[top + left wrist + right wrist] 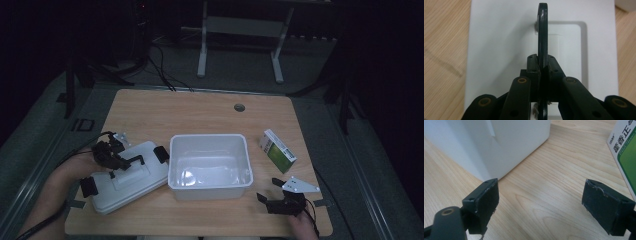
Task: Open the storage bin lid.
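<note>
Left tool (116, 159) closed on the black handle (543, 32) of the white lid (131, 176) — the left gripper view has both jaws pinched flat against the thin handle, which stands on edge and runs straight away from the tool down the lid's middle. Lid lies flat on the surface (200, 112) near its front-left corner, long axis slightly skewed to the front edge, its right end touching or just beside the left wall of the white bin (209, 150). Bin is open, looks empty, sits mid-surface toward the front edge. So the lid's seat lies to the right of the left tool; the likely move is lift, carry right, and square the lid's long axis with the bin's. Left hand is the nearer one by far. Right tool (272, 195) rests near the front-right corner, jaws wide apart with nothing between them — bare wood ahead of it in its own view, the bin's corner (499, 147) to one side. A green-and-white carton (277, 150) lies toward the right edge, apart from the bin. Room beyond is dark; white frame legs (202, 50) stand on the grey floor behind the far edge.
</note>
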A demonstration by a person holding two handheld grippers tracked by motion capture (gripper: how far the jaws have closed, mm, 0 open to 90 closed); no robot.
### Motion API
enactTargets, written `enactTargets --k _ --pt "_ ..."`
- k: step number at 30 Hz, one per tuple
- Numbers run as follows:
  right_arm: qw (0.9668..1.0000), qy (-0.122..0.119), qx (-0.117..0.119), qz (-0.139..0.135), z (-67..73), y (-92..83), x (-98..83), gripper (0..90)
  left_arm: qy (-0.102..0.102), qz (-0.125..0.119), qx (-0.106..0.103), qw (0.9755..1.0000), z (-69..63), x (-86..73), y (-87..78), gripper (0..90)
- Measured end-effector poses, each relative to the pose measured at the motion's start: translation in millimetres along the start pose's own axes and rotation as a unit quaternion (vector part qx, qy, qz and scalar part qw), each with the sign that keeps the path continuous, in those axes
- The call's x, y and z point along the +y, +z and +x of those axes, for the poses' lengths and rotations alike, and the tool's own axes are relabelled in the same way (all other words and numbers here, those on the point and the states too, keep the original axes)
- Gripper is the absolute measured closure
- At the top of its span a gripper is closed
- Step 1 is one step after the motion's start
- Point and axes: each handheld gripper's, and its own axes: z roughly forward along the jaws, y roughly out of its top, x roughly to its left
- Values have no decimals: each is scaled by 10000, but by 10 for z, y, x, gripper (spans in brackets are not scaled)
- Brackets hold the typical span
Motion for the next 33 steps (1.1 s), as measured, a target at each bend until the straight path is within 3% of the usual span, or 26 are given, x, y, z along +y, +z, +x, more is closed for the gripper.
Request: enactTargets --k 13,22,25,33 --pt "10000 5 15 25 -1 1 -3 140 -68 89 -78 9999 13 -21 164 835" --pt "10000 53 27 6 -14 -6 3 140 -197 186 -125 9996 40 14 157 828" --pt "10000 45 45 7 -16 -11 2 140 -278 147 -169 9994 40 28 128 708" --pt "9999 53 81 -56 -4 -74 61 138 -410 120 19 9991 55 27 46 535"
